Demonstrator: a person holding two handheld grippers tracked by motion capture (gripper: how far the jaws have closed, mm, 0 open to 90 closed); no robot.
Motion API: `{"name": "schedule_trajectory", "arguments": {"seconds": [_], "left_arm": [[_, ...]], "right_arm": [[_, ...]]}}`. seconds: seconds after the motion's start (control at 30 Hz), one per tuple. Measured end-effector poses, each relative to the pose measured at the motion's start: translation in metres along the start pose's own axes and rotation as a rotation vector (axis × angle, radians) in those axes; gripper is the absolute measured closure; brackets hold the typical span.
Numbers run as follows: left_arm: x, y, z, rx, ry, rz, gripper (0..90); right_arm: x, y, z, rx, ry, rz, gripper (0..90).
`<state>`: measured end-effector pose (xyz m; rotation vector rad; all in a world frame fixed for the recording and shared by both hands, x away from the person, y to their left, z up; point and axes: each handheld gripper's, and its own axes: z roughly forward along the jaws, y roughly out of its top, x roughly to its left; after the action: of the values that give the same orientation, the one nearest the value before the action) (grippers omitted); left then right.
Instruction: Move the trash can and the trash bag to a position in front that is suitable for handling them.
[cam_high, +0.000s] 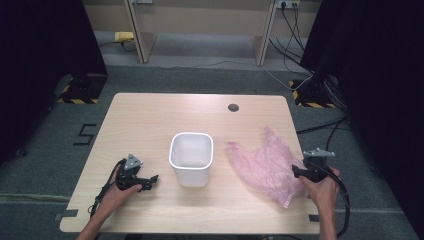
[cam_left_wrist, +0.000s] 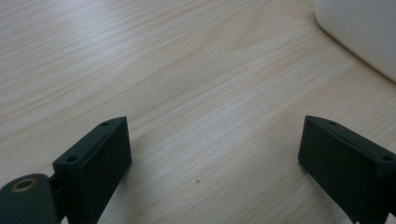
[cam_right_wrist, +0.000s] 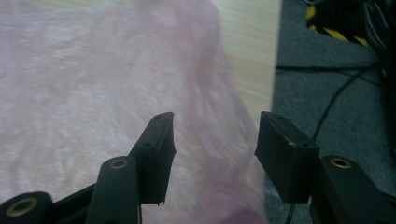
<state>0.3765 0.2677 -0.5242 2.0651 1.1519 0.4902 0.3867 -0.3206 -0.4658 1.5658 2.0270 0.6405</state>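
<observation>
A white square bin (cam_high: 191, 159) stands upright in the middle of the wooden table (cam_high: 150, 120); its corner (cam_left_wrist: 364, 32) shows at the top right of the left gripper view. A thin pink plastic bag (cam_high: 265, 162) lies flat to the right of the bin. My left gripper (cam_high: 151, 181) rests low on the table left of the bin, pointing toward it, and my left gripper (cam_left_wrist: 212, 135) has its jaws wide apart over bare wood. My right gripper (cam_high: 298, 172) is at the bag's right edge. Seen from its own camera, my right gripper (cam_right_wrist: 215, 126) stands open just above the bag (cam_right_wrist: 93, 93), not pinching it.
The table's right edge (cam_right_wrist: 275, 56) runs close beside my right gripper, with grey floor and black cables (cam_right_wrist: 336, 102) beyond. A round cable hole (cam_high: 233, 107) sits at the table's back. Black stands with striped bases (cam_high: 80, 92) flank the table.
</observation>
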Motion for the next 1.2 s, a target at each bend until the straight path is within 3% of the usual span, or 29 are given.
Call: {"name": "schedule_trajectory", "arguments": {"seconds": [0.1,0.23,0.33,0.47,0.63,0.77,0.83,0.93,0.97,1.03,1.13,1.17,1.2], "left_arm": [[0.0,0.0,0.0,0.001,0.0,0.0,8.7],[0.0,0.0,0.0,0.0,0.001,0.001,8.7],[0.0,0.0,0.0,0.0,0.0,0.0,8.7],[0.0,0.0,0.0,0.0,0.0,0.0,8.7],[0.0,0.0,0.0,0.0,0.0,0.0,8.7],[0.0,0.0,0.0,0.0,0.0,0.0,8.7],[0.0,0.0,0.0,0.0,0.0,0.0,8.6],[0.0,0.0,0.0,0.001,0.0,0.0,8.5],[0.0,0.0,0.0,0.0,0.0,0.0,8.5],[0.0,0.0,0.0,0.0,0.0,0.0,8.5],[0.0,0.0,0.0,0.0,0.0,-0.001,8.5],[0.0,0.0,0.0,0.001,0.0,0.0,8.5],[0.0,0.0,0.0,0.0,0.0,0.0,8.5]], "right_arm": [[-0.004,-0.012,-0.003,0.024,-0.009,0.078,47.0],[0.008,-0.026,-0.015,0.051,0.053,0.154,46.0],[0.023,-0.03,-0.021,0.06,0.079,0.144,44.7],[0.043,-0.029,-0.031,0.089,0.108,0.085,41.1],[0.043,-0.009,-0.04,-0.015,0.088,0.026,36.1],[0.038,0.009,-0.016,-0.03,0.1,-0.053,39.3],[0.037,0.017,-0.002,-0.024,0.116,-0.114,42.9],[0.035,0.022,0.016,-0.022,0.137,-0.164,46.6],[0.033,0.022,0.024,-0.007,0.151,-0.201,47.7],[0.032,0.02,0.032,0.014,0.158,-0.224,58.7],[0.032,0.014,0.041,0.017,0.183,-0.181,73.5],[0.032,0.011,0.043,-0.002,0.173,-0.15,76.4],[0.032,0.009,0.044,-0.016,0.165,-0.087,78.0]]}}
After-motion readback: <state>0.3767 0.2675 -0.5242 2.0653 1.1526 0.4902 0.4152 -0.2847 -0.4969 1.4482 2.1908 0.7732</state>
